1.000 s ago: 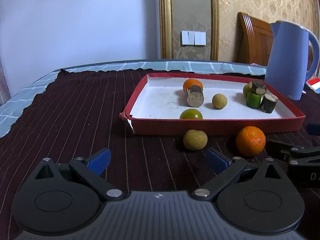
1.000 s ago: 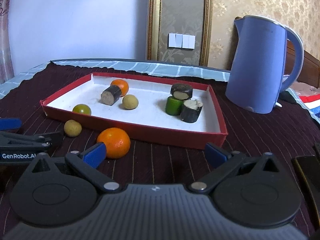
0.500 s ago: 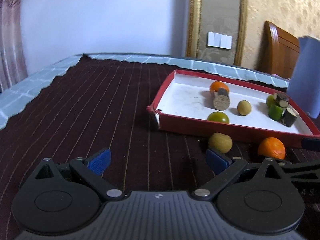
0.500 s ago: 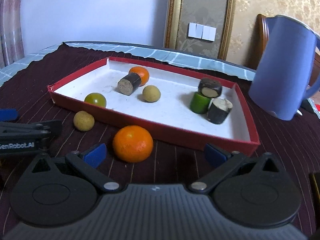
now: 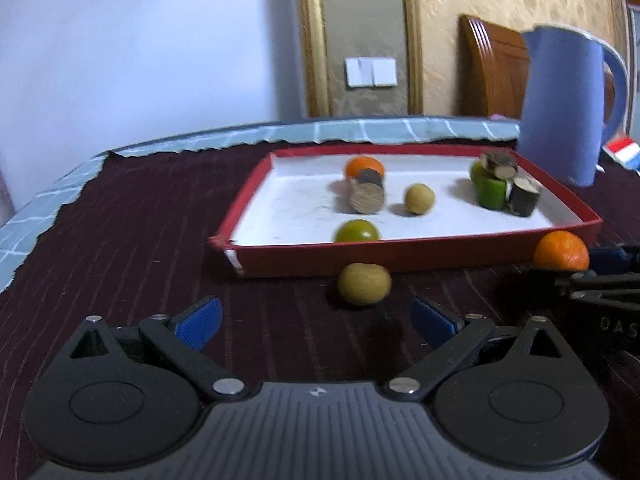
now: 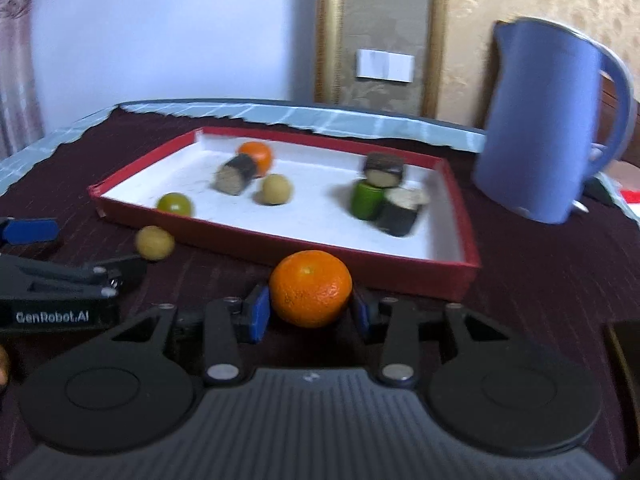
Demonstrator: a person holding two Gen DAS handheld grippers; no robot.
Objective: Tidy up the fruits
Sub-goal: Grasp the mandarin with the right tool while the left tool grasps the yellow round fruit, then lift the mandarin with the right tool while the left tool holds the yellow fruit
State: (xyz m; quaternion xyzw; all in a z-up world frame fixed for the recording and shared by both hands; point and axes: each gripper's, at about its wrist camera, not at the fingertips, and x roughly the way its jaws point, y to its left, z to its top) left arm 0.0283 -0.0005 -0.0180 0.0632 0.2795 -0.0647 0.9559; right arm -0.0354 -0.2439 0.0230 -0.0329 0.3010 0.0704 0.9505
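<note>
Right gripper: fingers close against loose orange, just before red tray; contact shown in right view only. Left gripper: wide, empty, near tan fruit. Tabletop: maroon striped cloth; blue kettle behind. Tray contents: one orange, one green fruit, one tan fruit, four cylinders.

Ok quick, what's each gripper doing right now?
Left gripper: open, holding nothing; the yellow-green fruit lies just ahead of it.
Right gripper: closed around the orange outside the red tray.
</note>
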